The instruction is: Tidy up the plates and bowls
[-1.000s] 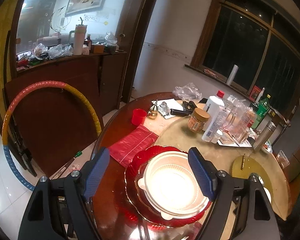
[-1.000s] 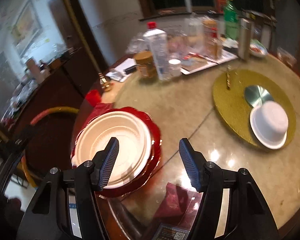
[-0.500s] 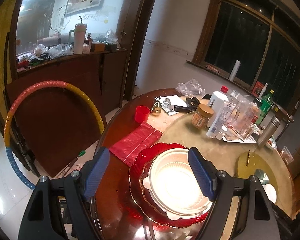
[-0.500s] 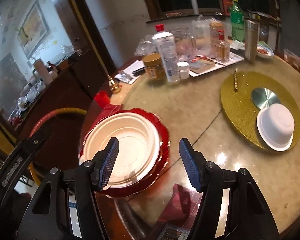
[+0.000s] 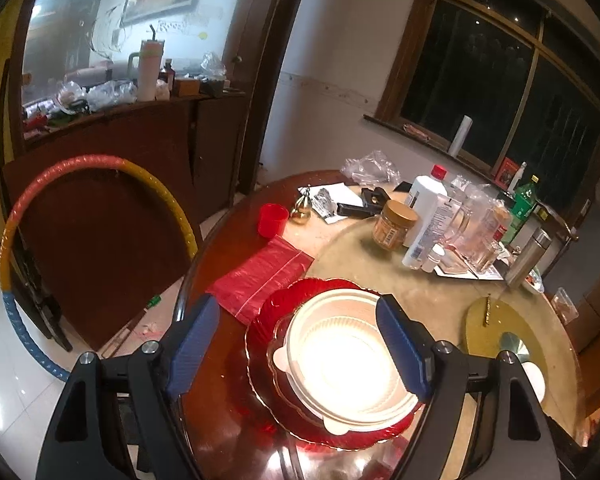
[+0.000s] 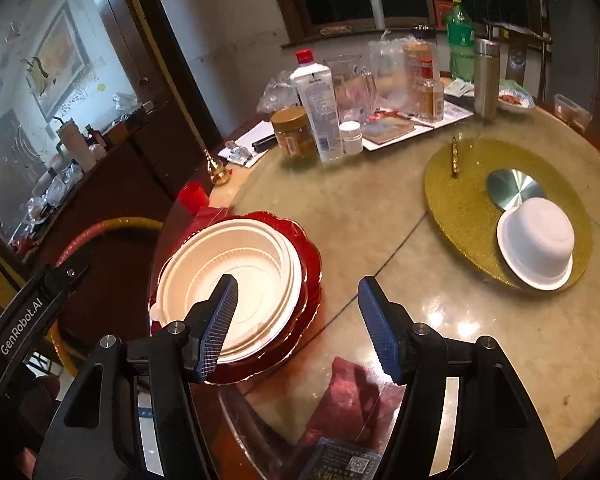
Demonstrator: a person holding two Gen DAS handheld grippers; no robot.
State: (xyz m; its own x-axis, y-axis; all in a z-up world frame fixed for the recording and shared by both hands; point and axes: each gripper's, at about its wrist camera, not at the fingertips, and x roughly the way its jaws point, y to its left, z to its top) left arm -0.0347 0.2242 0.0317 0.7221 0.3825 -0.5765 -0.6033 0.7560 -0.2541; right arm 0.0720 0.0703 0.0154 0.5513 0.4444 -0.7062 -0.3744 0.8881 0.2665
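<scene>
A white disposable bowl (image 5: 352,360) sits stacked on a red scalloped plate (image 5: 268,364) near the table's edge; the stack also shows in the right wrist view, bowl (image 6: 236,276) on plate (image 6: 310,256). A second white bowl (image 6: 536,248) lies upside down on a gold round mat (image 6: 460,196). My left gripper (image 5: 300,348) is open and empty, above and just short of the stack. My right gripper (image 6: 298,324) is open and empty, above the stack's right edge. The left gripper's body (image 6: 32,312) shows at the left of the right wrist view.
The round table (image 6: 380,216) has a glass turntable. At its far side stand a white bottle (image 6: 320,108), a jar (image 6: 294,132), a glass pitcher (image 6: 354,88), a green bottle (image 6: 460,40) and a steel flask (image 6: 486,78). A red cup (image 5: 273,220) and red bag (image 5: 264,272) lie left.
Both grippers have pulled back and up a little from the stack, so the table shows wider. The bowls and plate have not moved. Both grippers stay open.
</scene>
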